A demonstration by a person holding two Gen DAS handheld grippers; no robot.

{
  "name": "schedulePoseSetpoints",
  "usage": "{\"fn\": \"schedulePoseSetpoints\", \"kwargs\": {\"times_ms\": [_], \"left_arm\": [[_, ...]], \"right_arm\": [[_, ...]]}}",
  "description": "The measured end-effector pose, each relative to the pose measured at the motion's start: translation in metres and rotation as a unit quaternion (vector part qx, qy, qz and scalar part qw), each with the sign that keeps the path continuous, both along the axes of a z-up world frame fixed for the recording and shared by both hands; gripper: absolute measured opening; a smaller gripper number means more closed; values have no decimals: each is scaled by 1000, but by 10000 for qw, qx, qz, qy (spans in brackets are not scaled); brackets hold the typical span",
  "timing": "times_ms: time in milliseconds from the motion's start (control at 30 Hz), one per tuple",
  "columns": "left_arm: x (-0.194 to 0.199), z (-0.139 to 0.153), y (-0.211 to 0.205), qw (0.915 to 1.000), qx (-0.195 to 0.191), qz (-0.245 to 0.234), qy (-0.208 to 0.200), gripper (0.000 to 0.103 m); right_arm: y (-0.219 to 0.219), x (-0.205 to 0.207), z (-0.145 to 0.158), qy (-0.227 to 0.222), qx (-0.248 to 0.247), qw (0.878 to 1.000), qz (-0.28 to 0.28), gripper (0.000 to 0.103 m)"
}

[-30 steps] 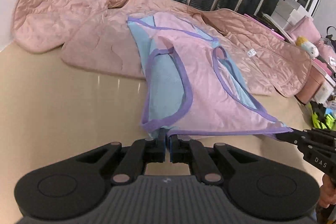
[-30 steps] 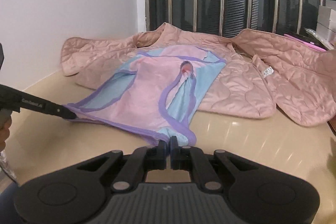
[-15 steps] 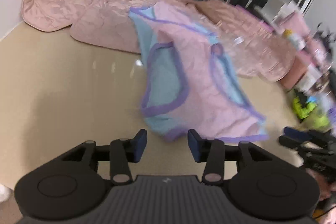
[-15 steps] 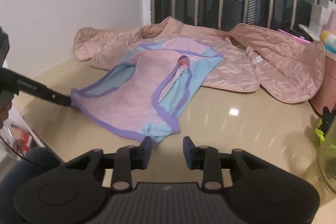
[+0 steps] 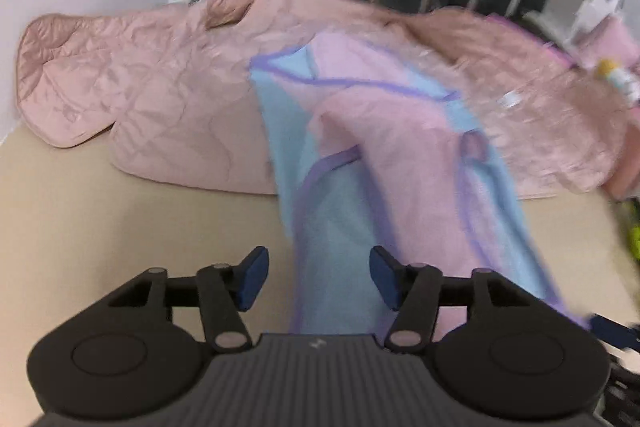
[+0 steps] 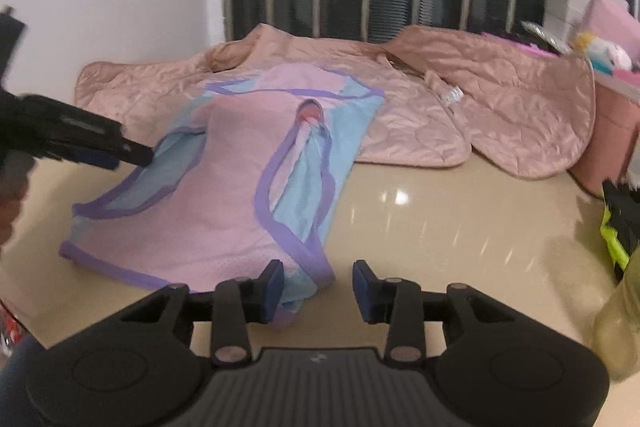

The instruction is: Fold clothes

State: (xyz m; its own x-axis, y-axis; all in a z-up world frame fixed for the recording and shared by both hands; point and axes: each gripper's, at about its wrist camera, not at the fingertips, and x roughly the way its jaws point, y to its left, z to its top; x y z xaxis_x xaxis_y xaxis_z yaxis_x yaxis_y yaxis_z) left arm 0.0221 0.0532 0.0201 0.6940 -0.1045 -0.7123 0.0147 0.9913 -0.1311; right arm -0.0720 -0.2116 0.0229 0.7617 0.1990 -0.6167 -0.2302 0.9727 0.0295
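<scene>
Visibly flat: pink-and-blue vest point(image 6: 224, 187), purple-trimmed, over quilted jacket point(image 6: 420, 131).

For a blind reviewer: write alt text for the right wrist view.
A pink and blue vest lies flat on a beige table, partly over a quilted pink jacket. The right gripper is open at its hem; the left gripper reaches its far side.

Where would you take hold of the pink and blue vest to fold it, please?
Probably the vest by its near purple hem corners, coming low from the front edge: they lie flat on bare table, while its far end overlaps the quilted jacket.
</scene>
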Motion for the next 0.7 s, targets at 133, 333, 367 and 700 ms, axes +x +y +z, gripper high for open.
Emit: {"fn": "schedulePoseSetpoints", "kwargs": {"times_ms": [133,333,367,700], "left_arm": [[2,-7,13,9995,-226,226,-57,2],[-28,-5,39,9953,-790,544,-97,1],[-38,-5,38,9952,-832,504,-52,1],[-84,12,40,9911,-1162,631,-156,2]], "right_arm": [[-2,-2,-5,81,61,9999,-71,8],[-17,9,-4,-14,-447,9959,-782,0],[-24,14,-3,4,-496,9946,-916,0],[10,-27,34,-475,-204,9958,754,26]]}}
